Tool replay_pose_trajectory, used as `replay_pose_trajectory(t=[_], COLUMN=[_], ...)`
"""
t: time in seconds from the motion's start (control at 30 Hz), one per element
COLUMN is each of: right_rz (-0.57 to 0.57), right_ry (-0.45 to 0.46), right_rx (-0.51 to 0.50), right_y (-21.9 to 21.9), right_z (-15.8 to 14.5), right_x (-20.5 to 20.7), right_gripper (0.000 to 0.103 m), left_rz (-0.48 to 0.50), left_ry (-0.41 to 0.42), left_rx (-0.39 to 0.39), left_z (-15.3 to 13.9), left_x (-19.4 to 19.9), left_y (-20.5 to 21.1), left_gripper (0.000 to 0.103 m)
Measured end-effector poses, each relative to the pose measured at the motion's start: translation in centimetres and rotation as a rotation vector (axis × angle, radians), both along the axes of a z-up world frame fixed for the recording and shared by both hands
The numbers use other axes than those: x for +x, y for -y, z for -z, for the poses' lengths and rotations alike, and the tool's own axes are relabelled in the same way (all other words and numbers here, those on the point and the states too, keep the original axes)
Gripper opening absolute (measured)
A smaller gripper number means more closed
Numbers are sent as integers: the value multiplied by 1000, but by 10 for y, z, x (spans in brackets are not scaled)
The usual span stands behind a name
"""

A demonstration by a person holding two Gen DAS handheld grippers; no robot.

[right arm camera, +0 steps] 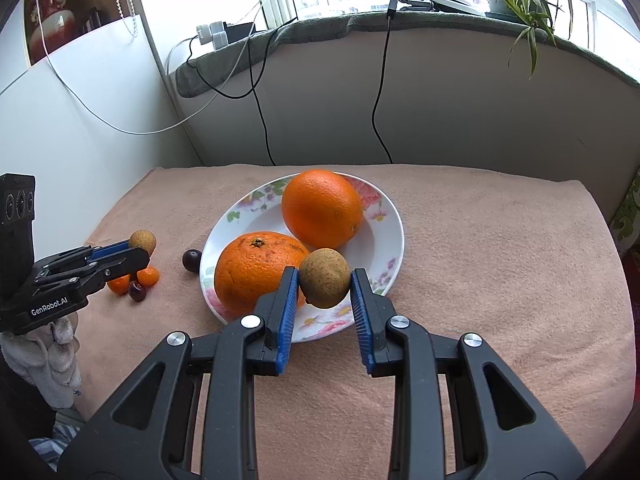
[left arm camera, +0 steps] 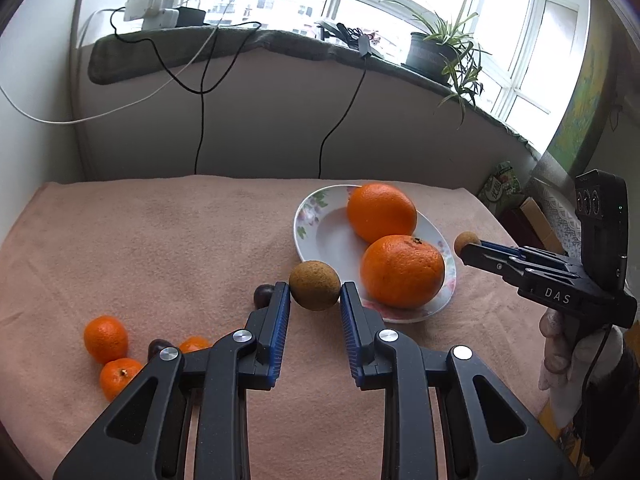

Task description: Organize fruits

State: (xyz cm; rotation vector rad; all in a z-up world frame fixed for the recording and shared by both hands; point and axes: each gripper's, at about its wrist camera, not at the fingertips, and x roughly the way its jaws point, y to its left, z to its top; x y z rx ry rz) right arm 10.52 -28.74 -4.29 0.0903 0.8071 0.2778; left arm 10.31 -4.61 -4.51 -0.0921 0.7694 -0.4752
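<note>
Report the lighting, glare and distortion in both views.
Left wrist view: the window is blown out white, fisheye bends the sill, the brown fruit stays sharp. Right wrist view: same backlight, soft shadows on the towel, dark corners, plate in focus.

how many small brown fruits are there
2: one brown fruit in the left gripper, the other brown fruit in the right gripper over the plate.
</note>
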Motion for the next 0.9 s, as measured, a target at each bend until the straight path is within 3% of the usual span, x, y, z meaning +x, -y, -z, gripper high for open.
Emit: replay_pose_trajectory(t=[0.9], right_rz=[10], right_ry=[-21], right_rx=[-34], right_y=[0], right_z=[15], right_x=[15], right_gripper=[28], left_rz=[48], left_ry=[-51], left_rx=[33], left_z=[16], left_x=[24], left_y=[29], left_gripper=[25])
